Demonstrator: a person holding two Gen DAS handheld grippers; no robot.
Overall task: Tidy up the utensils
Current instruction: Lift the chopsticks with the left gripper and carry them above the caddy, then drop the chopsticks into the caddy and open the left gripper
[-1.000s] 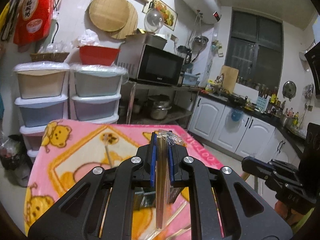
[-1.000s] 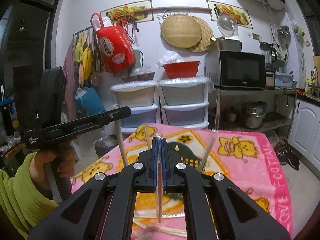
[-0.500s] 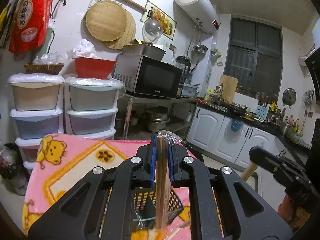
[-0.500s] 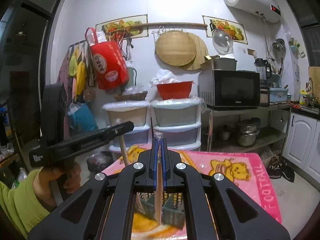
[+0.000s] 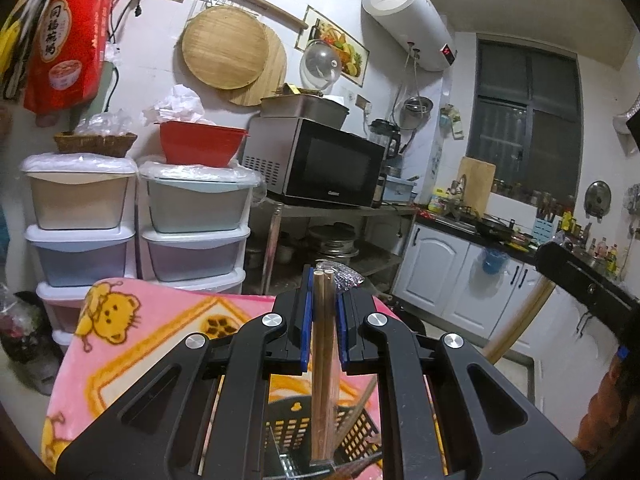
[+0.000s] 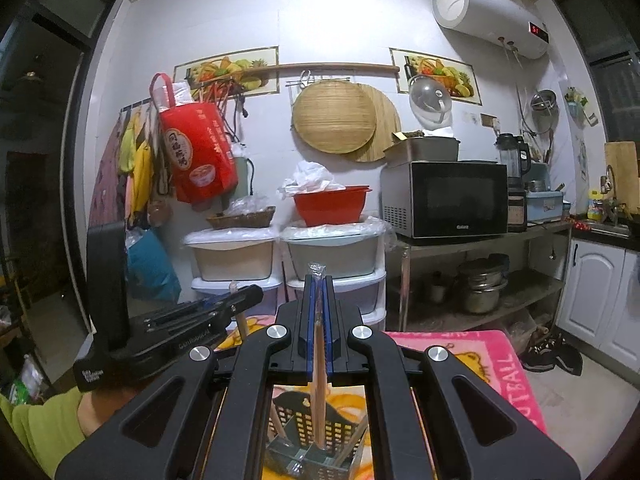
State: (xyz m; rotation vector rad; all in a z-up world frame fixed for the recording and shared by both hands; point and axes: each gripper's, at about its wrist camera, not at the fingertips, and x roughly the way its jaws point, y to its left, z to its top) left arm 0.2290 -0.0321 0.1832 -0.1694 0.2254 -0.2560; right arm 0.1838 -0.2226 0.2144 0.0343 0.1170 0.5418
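My left gripper is shut on a pair of wooden chopsticks, held upright with their lower ends over a black perforated utensil basket. My right gripper is shut on a single wooden chopstick, its lower end inside the same basket. Other wooden sticks lean in the basket. The right gripper shows at the right edge of the left wrist view; the left gripper shows at the left of the right wrist view.
The basket stands on a pink bear-print blanket covering the table. Behind are stacked plastic drawers, a red bowl, a microwave on a metal rack and white kitchen cabinets.
Both grippers have risen and tilted upward with their chopsticks. The basket now lies under both, and the chopstick ends hang over or in it.
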